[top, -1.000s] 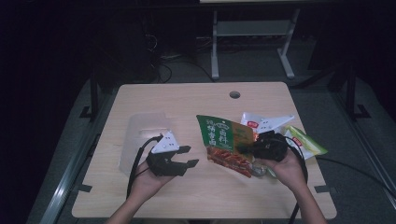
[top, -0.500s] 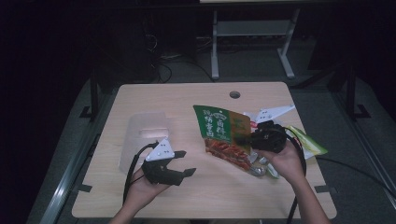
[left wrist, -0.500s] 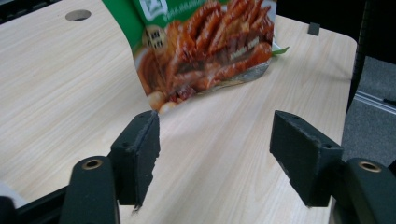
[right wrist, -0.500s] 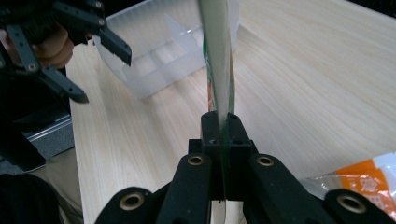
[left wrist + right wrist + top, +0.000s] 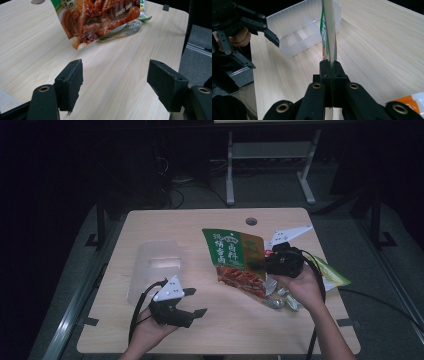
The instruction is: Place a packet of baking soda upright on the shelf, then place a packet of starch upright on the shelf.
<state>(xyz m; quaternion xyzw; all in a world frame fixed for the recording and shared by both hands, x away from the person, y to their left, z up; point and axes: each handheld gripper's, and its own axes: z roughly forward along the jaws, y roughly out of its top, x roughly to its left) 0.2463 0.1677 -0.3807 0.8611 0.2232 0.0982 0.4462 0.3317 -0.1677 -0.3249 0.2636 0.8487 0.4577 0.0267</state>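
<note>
- We've got the right gripper (image 5: 263, 263) clamped on the snack pouch (image 5: 235, 260) edge, lifted right of the clear bin (image 5: 152, 270).
- Left gripper (image 5: 196, 302) is wide open, empty, below the bin.
- Pouch looks light, floppy and slick, so we'd pinch its flat edge.

My right gripper (image 5: 261, 265) is black, with a grey plate on top, and it pinches a snack pouch (image 5: 235, 257) that is green above with white characters and red-orange below, printed with glossy braised meat. My left gripper (image 5: 192, 304) is black too. The table (image 5: 165, 227) is pale wood grain, the box (image 5: 155, 265) frosted clear, and the packets (image 5: 336, 276) behind are yellow-green.
</note>
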